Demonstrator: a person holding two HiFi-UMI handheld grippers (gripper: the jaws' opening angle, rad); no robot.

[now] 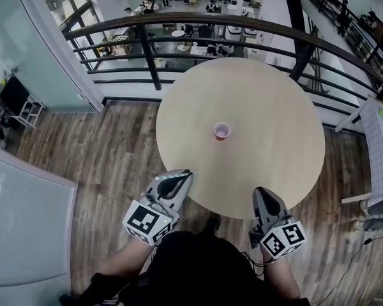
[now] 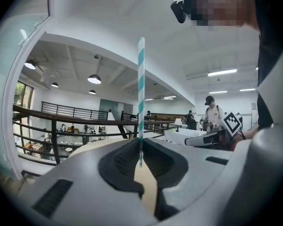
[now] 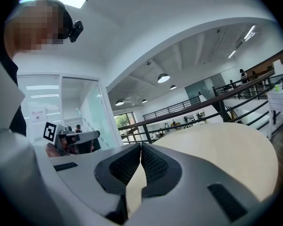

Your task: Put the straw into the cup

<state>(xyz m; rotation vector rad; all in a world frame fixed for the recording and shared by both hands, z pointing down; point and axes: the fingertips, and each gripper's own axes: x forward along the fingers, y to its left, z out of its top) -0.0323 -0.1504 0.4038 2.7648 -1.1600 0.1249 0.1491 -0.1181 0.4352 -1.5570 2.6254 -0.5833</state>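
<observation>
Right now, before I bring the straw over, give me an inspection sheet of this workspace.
Surface: round pale table, holding only the cup.
Job's things: cup upright near the table's middle; striped straw upright in the left gripper.
Clutter: nothing seen.
Grippers: left gripper at the table's near edge, jaws shut on the straw; right gripper alongside, jaws together, empty.
Cables: thin cable on the floor at the right.
Surroundings: wood floor; dark railing behind the table, lower level beyond.

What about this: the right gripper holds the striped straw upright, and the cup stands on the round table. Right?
No: the left gripper holds the straw, as the left gripper view shows; the right gripper is shut, empty. The rest stands.
</observation>
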